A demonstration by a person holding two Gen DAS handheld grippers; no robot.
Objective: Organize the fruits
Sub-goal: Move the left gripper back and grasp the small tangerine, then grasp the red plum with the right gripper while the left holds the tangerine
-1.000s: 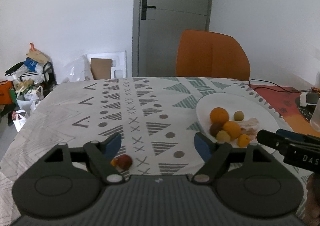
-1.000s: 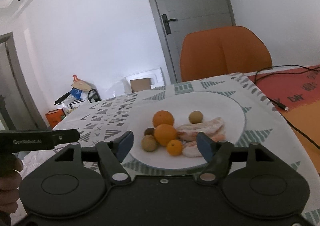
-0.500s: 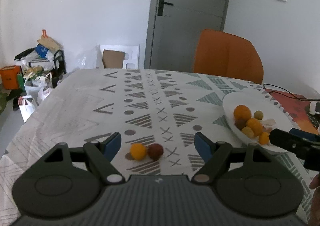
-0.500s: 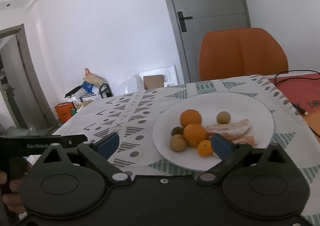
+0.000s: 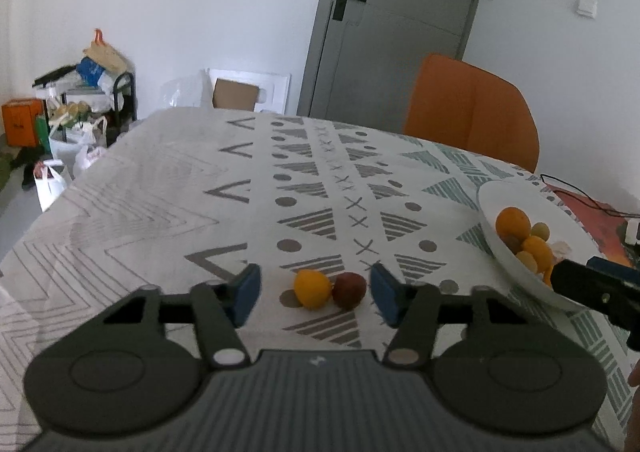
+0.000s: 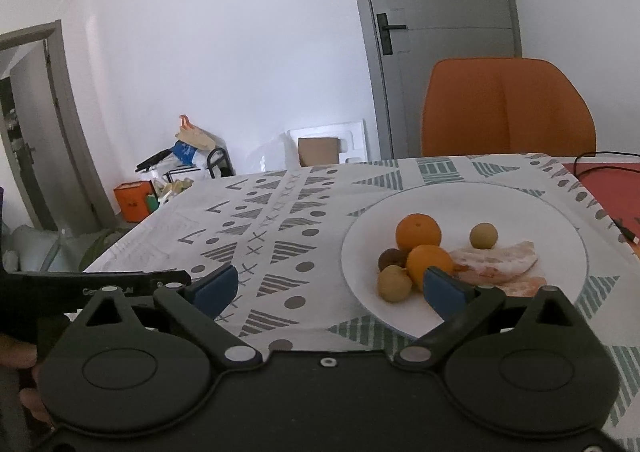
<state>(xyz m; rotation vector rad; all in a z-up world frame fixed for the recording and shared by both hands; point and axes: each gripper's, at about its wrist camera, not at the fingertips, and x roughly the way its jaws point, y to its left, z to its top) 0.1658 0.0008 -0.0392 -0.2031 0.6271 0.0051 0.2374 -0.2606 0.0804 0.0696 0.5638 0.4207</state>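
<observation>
A small orange fruit (image 5: 312,288) and a dark red fruit (image 5: 350,290) lie touching each other on the patterned tablecloth. Both sit between the blue pads of my left gripper (image 5: 316,294), whose jaws are closing; a small gap still shows on each side. My right gripper (image 6: 330,288) is wide open over the cloth, its right pad in front of the white plate (image 6: 520,204). The plate holds two oranges (image 6: 418,232), a dark brown fruit (image 6: 390,258), two tan round fruits (image 6: 394,283) and peeled citrus pieces (image 6: 496,260).
An orange chair (image 5: 472,112) stands behind the table near a grey door (image 5: 400,24). Bags and boxes (image 5: 72,108) crowd the floor at the left. A black cable (image 6: 600,164) runs over a red mat at the table's right.
The two loose fruits have come from beside the left pad to between my left jaws, which have narrowed. My right jaws have spread wider and the plate has slid right in their view.
</observation>
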